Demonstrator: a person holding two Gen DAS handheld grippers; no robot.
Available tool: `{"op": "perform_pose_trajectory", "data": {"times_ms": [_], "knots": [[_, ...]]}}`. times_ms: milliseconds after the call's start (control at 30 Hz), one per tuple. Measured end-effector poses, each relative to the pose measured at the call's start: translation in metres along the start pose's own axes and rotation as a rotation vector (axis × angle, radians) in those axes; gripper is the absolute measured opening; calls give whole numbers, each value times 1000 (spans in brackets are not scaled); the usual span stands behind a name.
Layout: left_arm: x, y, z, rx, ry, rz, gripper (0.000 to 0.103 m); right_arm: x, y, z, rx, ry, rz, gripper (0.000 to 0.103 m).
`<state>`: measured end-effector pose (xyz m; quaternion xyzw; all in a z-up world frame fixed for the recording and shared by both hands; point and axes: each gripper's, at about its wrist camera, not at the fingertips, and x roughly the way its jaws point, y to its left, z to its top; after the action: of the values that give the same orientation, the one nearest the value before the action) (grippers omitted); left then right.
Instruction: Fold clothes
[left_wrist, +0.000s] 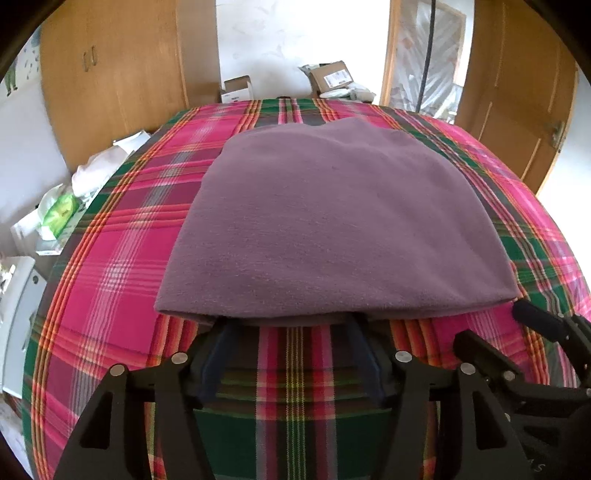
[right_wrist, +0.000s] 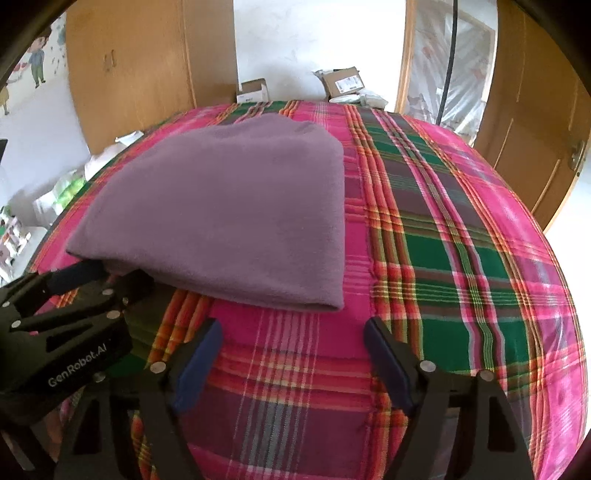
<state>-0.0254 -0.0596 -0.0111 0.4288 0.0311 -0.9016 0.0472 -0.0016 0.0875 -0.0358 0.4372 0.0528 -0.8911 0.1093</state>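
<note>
Purple cloth (left_wrist: 325, 229), already doubled over into a thick rounded rectangle, lies on the plaid bedspread (left_wrist: 110, 280) straight ahead of both tools, its long axis running away from them toward the far edge of the bed. Its near folded hem sits right at the tips of the left gripper (left_wrist: 291, 325), whose fingers (left_wrist: 218, 350) reach to that hem and slip partly under its overhang; the jaws stand wide apart, and nothing is pinched between them. In the right wrist view the cloth (right_wrist: 229, 214) lies ahead and to the left of the right gripper (right_wrist: 291, 332), whose jaws also gape open over bare bedspread (right_wrist: 461, 258), just short of the cloth's near right corner. So the left hand is the nearer one, touching or all but touching the hem, while the right stands beside that corner, clear of it. The fabric looks like soft fleece or knit, matte, smooth on top with hardly a wrinkle, with a plump rolled fold along the near edge and straight sides. Judging by this tidy shape, the fold looks finished or nearly so; any further fold would probably start from this near hem.
</note>
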Motion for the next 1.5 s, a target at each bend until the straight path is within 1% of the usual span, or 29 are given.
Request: {"op": "perform_pose_trajectory", "data": {"times_ms": [233,267,333,433,500,667,1500], "knots": [[0,0,0,-4,1,0,64,-1,-1,1,-5,3,0,79],[0,0,0,-4,1,0,63,-2,-2,2,-2,-2,-16,79],[0,1,0,-5,1,-3,64,-1,-5,4,10,-8,-75,80],[1,2,1,-3,2,-2,64,3,-17,5,71,2,-40,83],[1,2,1,-3,2,-3,64,4,-14,5,56,7,-55,83],[1,2,2,-6,2,-1,64,6,-14,6,57,9,-52,86],[0,1,0,-14,2,1,65,6,-15,6,55,9,-51,86]]}}
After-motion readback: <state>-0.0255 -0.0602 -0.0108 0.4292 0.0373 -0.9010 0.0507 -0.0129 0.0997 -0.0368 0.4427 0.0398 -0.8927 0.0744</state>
